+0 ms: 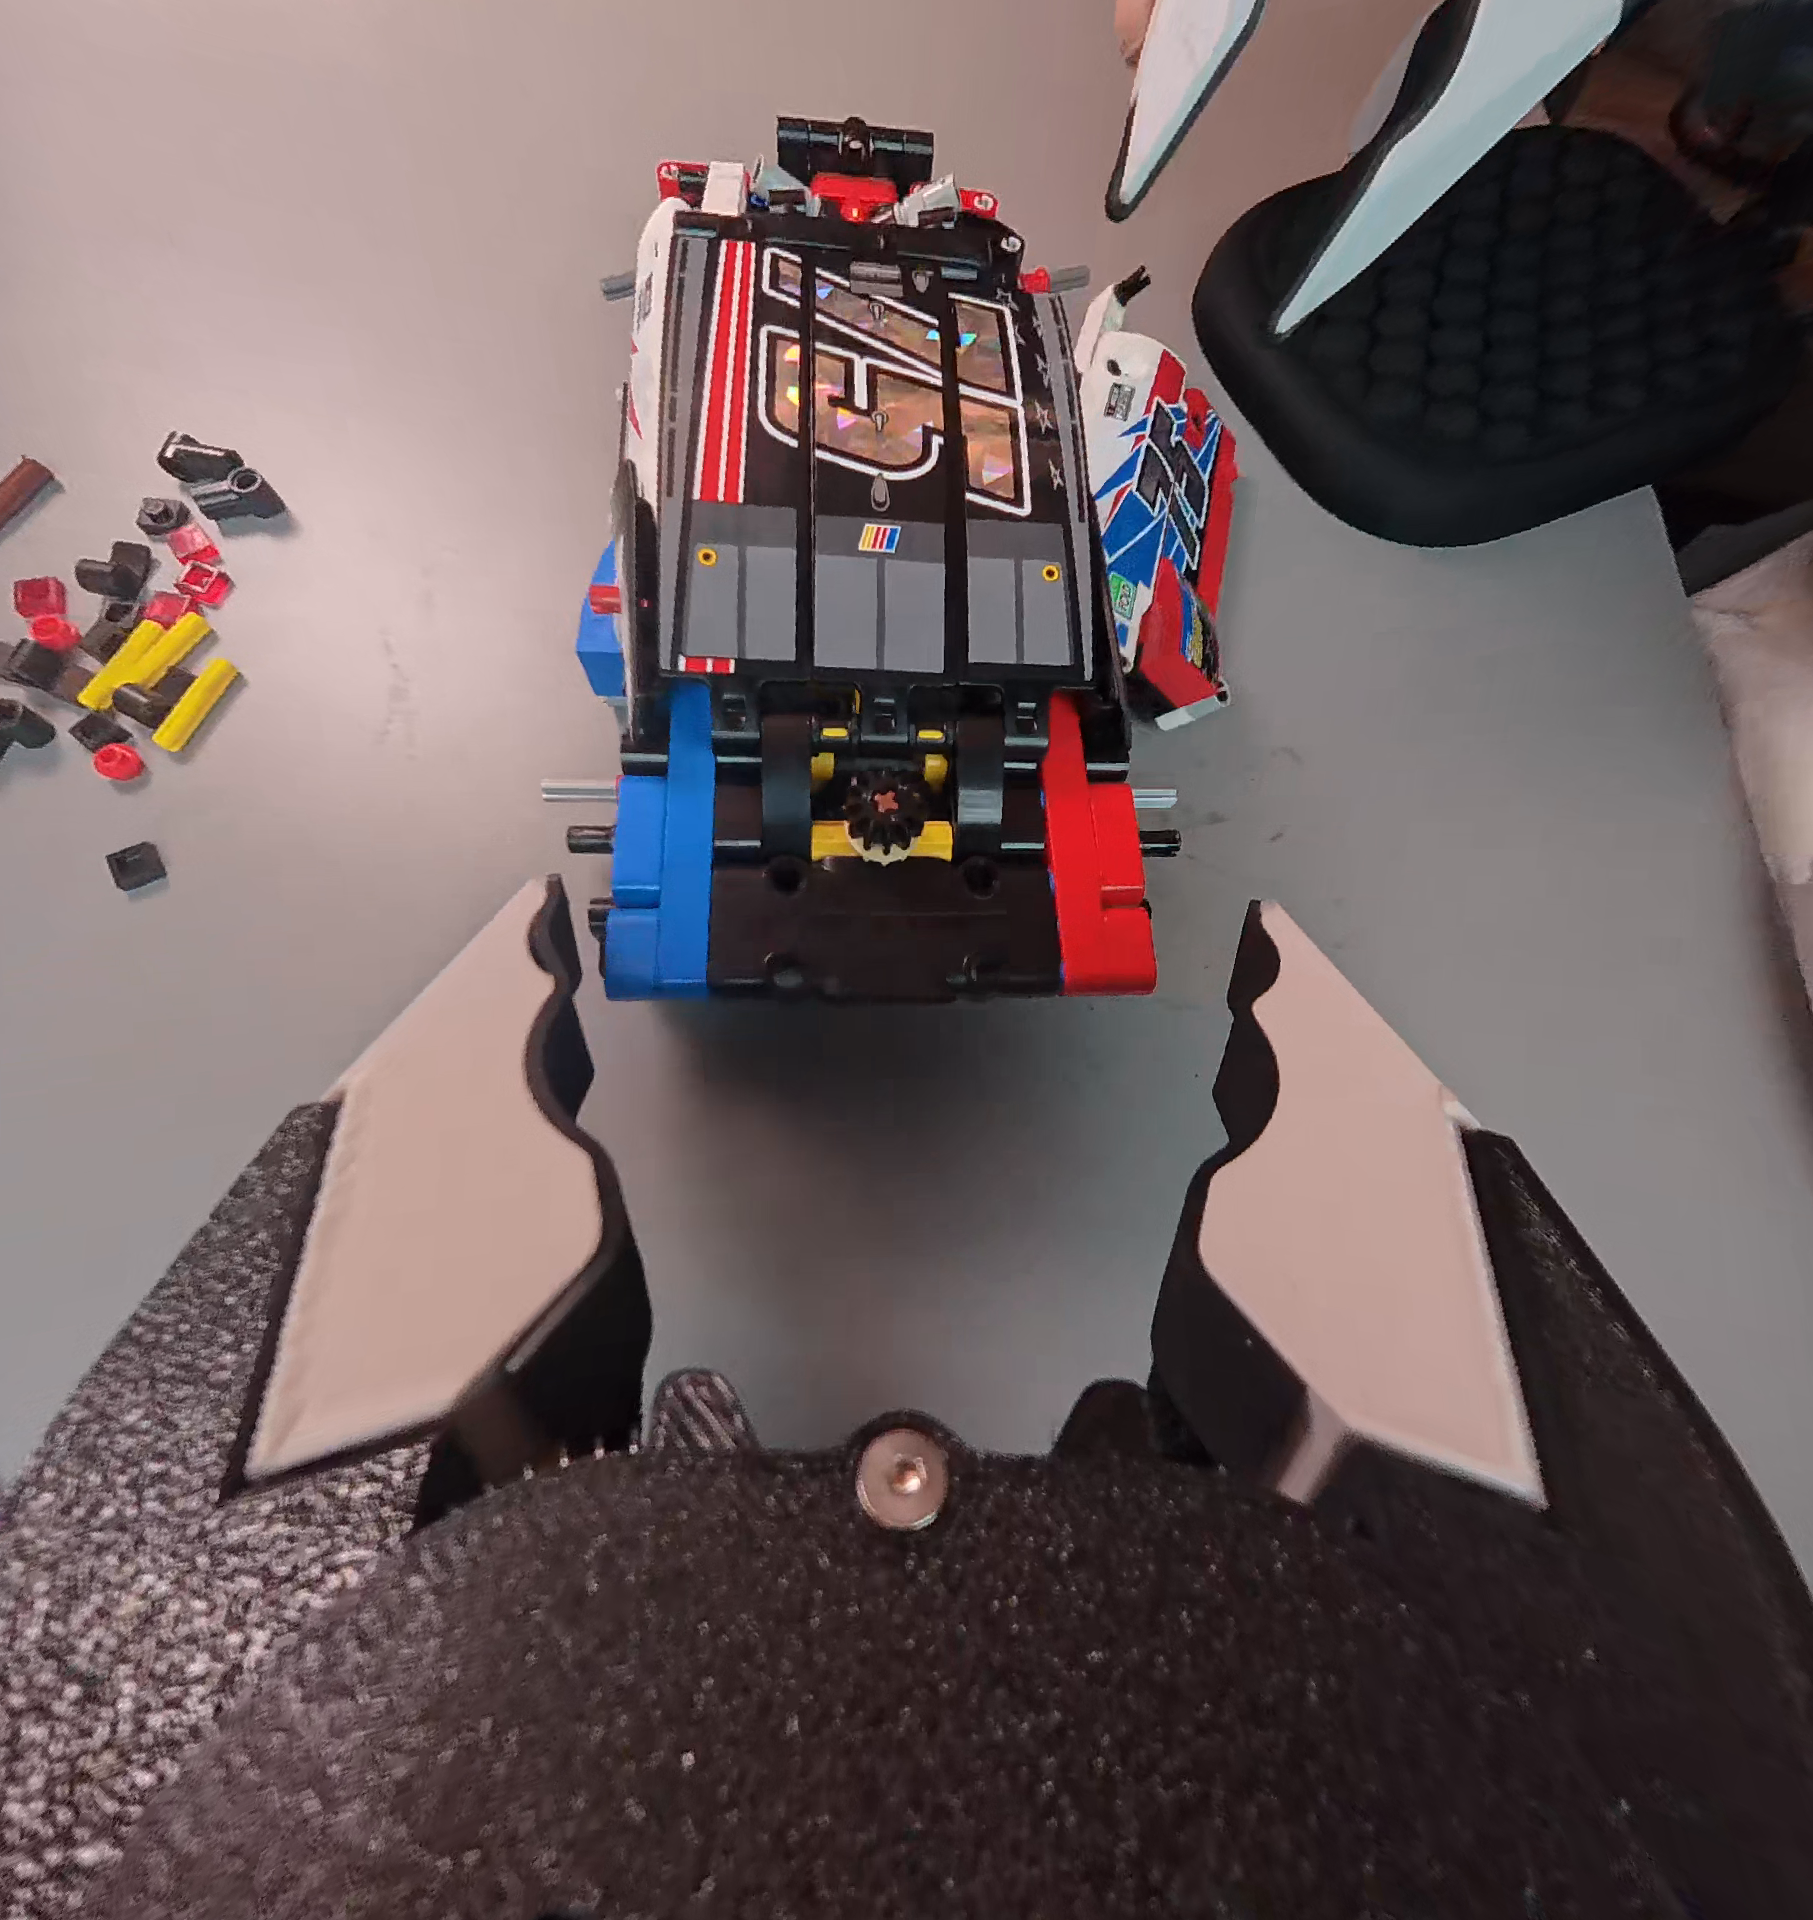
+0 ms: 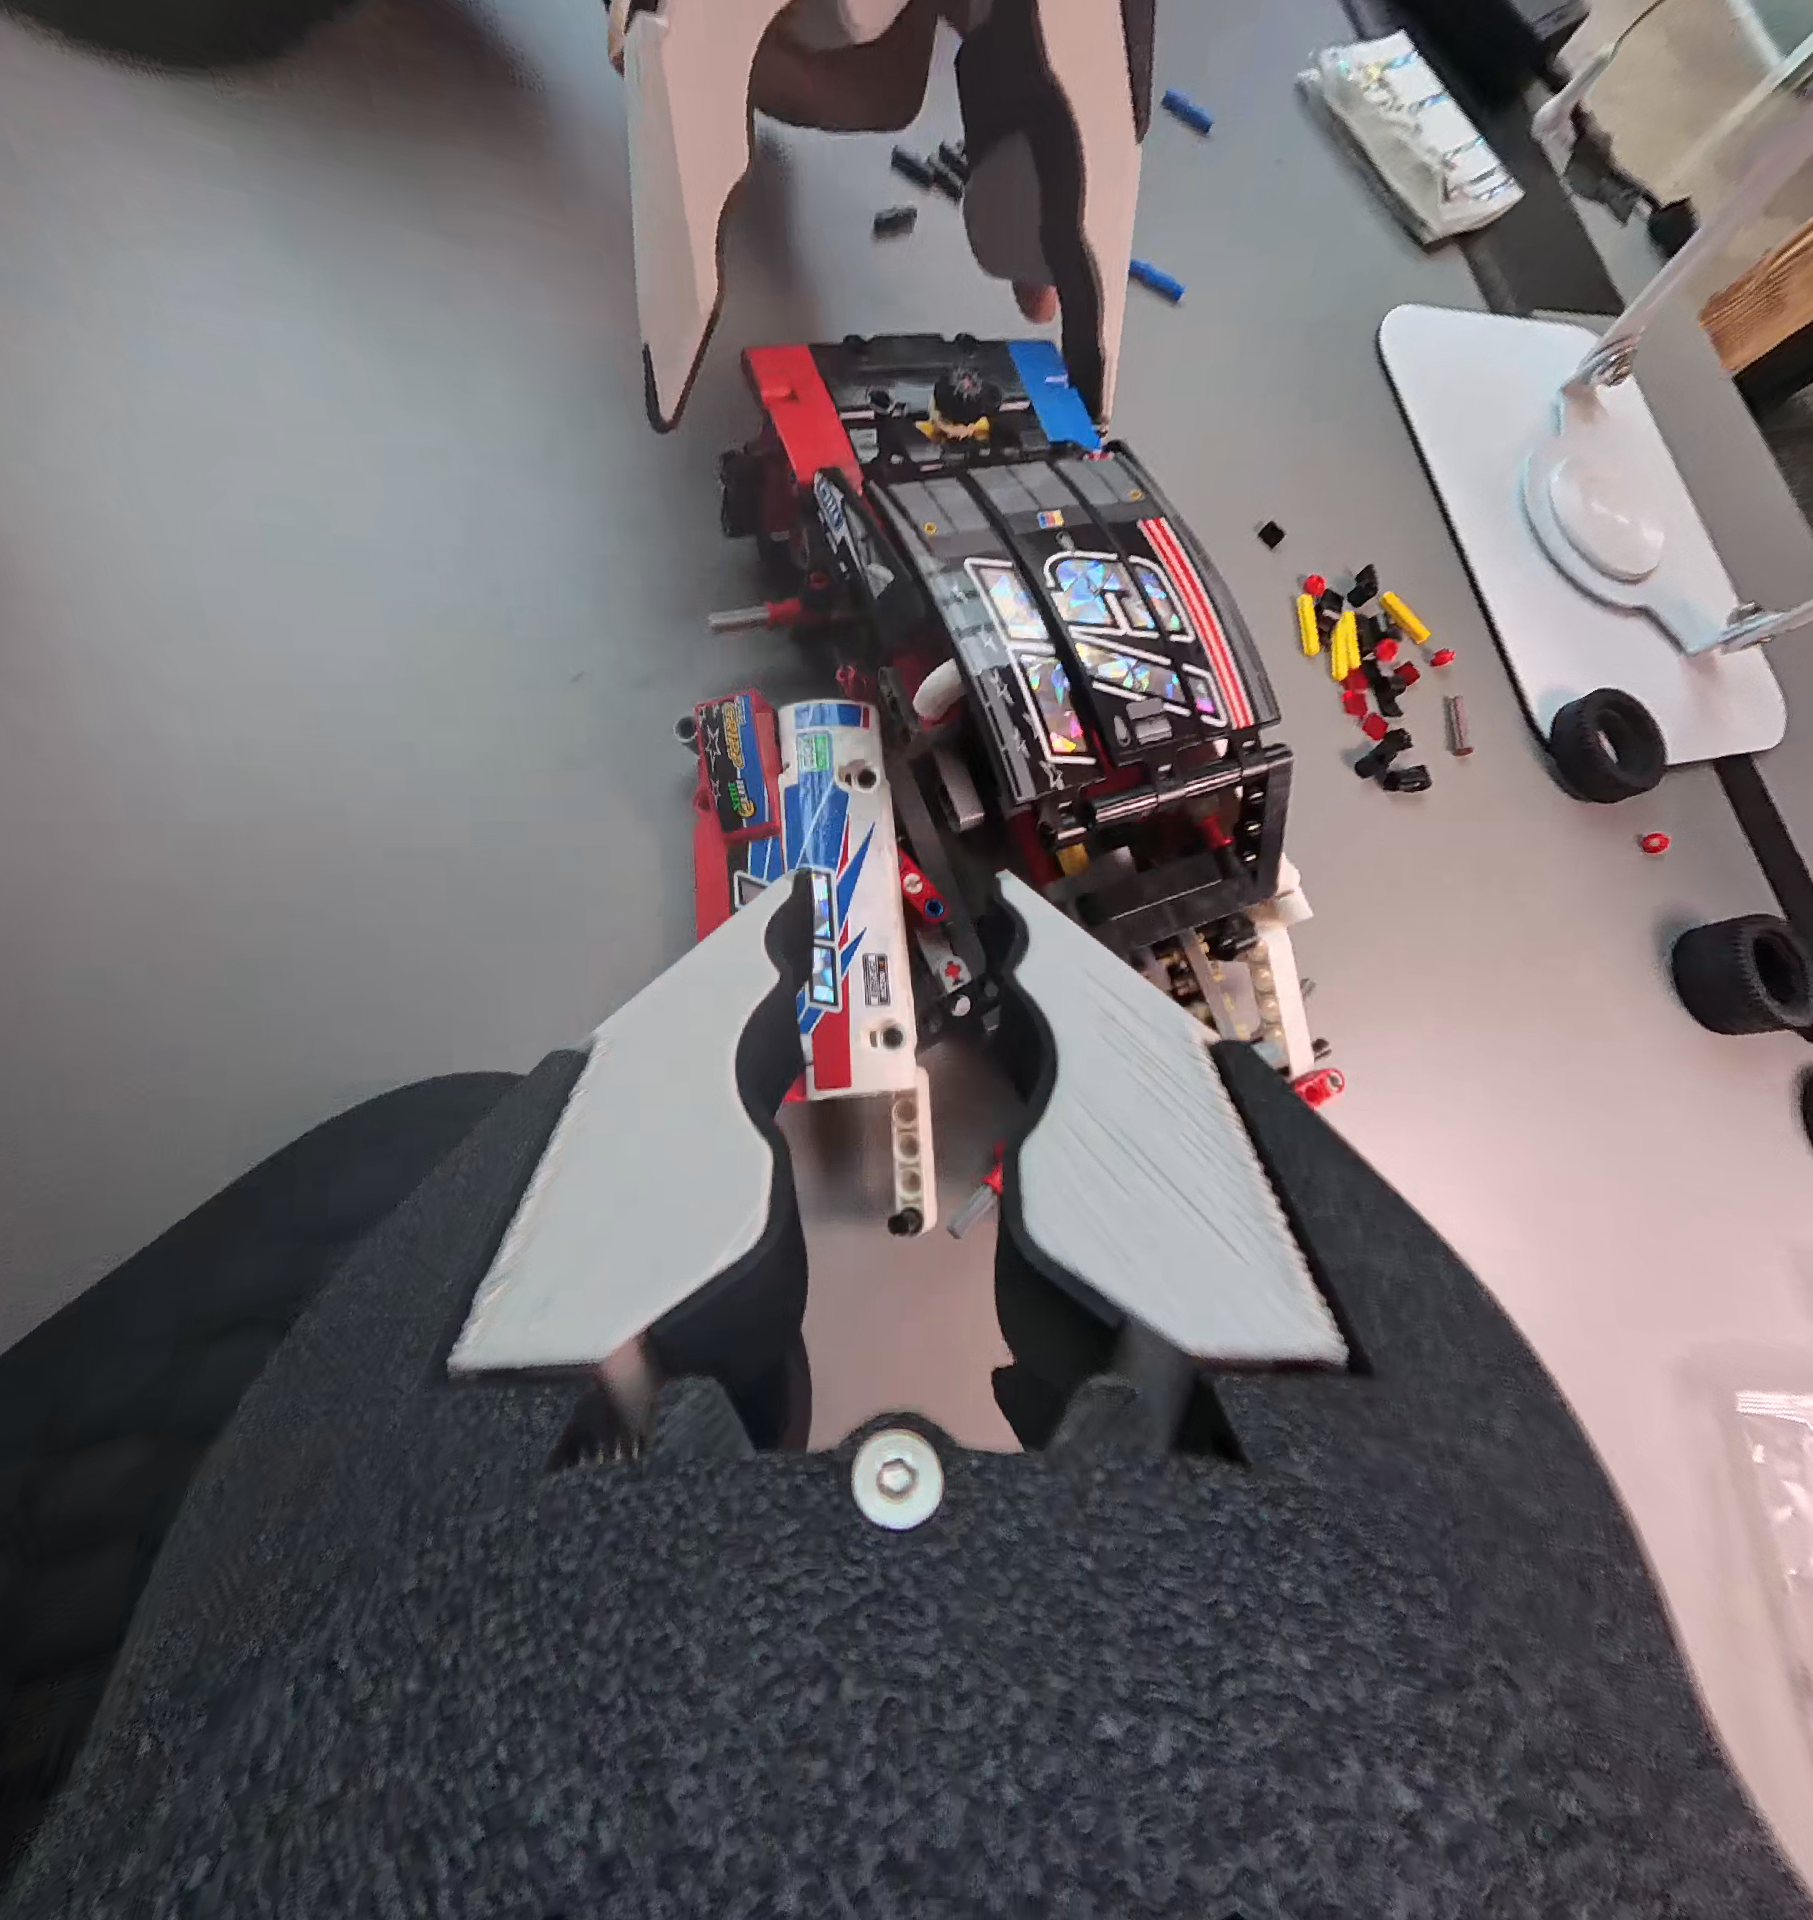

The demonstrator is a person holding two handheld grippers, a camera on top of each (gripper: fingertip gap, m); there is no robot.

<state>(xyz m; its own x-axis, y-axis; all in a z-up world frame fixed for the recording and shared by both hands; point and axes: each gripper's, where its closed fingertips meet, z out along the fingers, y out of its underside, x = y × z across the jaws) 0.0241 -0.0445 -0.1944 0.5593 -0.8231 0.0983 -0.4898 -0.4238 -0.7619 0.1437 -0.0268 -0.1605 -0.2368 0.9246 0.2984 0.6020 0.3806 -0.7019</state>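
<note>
From the left wrist view, the left gripper (image 1: 897,940) has its two fingers spread wide and holds nothing. Its tips sit just short of a toy brick car (image 1: 866,582) on the grey table (image 1: 362,312). The car has no wheels on. It lies long-ways straight away from this gripper, and the near end has a blue block on one side, a red block on the other and a small black gear in the middle. The black roof has red stripes and a big shiny number sticker. A loose side panel (image 1: 1162,530) in white, blue and red lies against the car's right side, also long-ways like the car. Small loose pieces (image 1: 102,634), black, red and yellow, lie well apart to the left. The right gripper (image 1: 1208,260) shows far off at the top.

From the right wrist view, the right gripper (image 2: 902,914) has its fingers partly apart, with nothing pinched between them. Its tips hang over the loose side panel (image 2: 829,883) and the near end of the car (image 2: 1047,665). The panel has bright stickers on it. Here the car points away and a little to the left. The left gripper (image 2: 881,384) shows at the far end, wide apart. Black tyres (image 2: 1608,743) lie on the right, near a white stand base (image 2: 1484,436)
</note>
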